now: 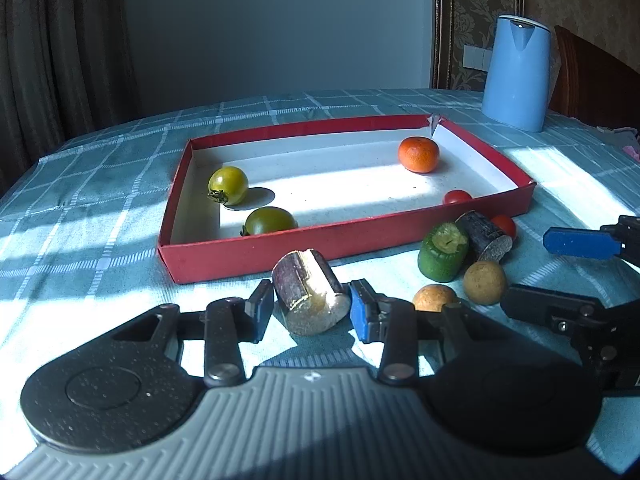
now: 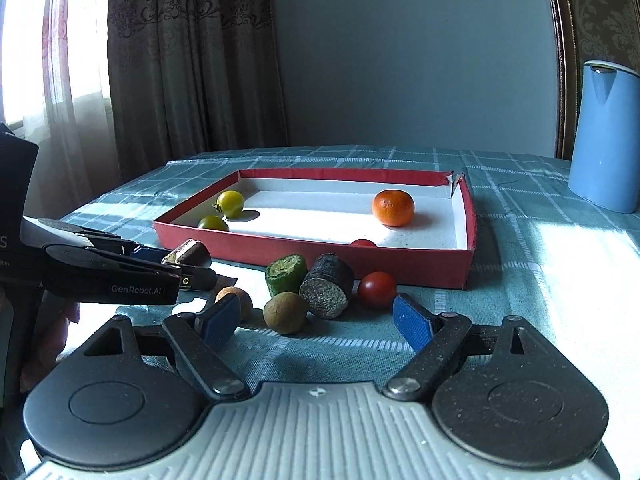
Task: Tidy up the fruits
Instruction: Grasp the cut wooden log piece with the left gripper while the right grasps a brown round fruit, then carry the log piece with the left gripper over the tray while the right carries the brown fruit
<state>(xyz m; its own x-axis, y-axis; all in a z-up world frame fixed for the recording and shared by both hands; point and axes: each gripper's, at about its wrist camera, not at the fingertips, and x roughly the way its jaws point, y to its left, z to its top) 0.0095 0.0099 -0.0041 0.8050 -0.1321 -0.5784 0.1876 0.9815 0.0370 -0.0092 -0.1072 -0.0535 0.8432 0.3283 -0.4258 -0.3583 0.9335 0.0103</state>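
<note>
My left gripper (image 1: 310, 310) is shut on a short purple-brown cane piece (image 1: 308, 296), one pad on each side, just in front of the red tray (image 1: 240, 256). In the tray lie two green tomatoes (image 1: 228, 185), a mandarin (image 1: 419, 154) and a red cherry tomato (image 1: 457, 197). In the right wrist view my right gripper (image 2: 316, 320) stands open over the cloth. A brown longan (image 2: 285, 312) and a dark cane piece (image 2: 328, 290) lie just ahead of its pads, untouched. A green cane piece (image 2: 286, 274), another cherry tomato (image 2: 377, 288) and a second longan (image 2: 236, 298) lie nearby.
A blue jug (image 1: 516, 72) stands at the back right on the checked teal tablecloth (image 1: 100, 208). Curtains hang behind the table on the left. The left gripper (image 2: 184, 258) reaches in from the left of the right wrist view, close to the loose fruit.
</note>
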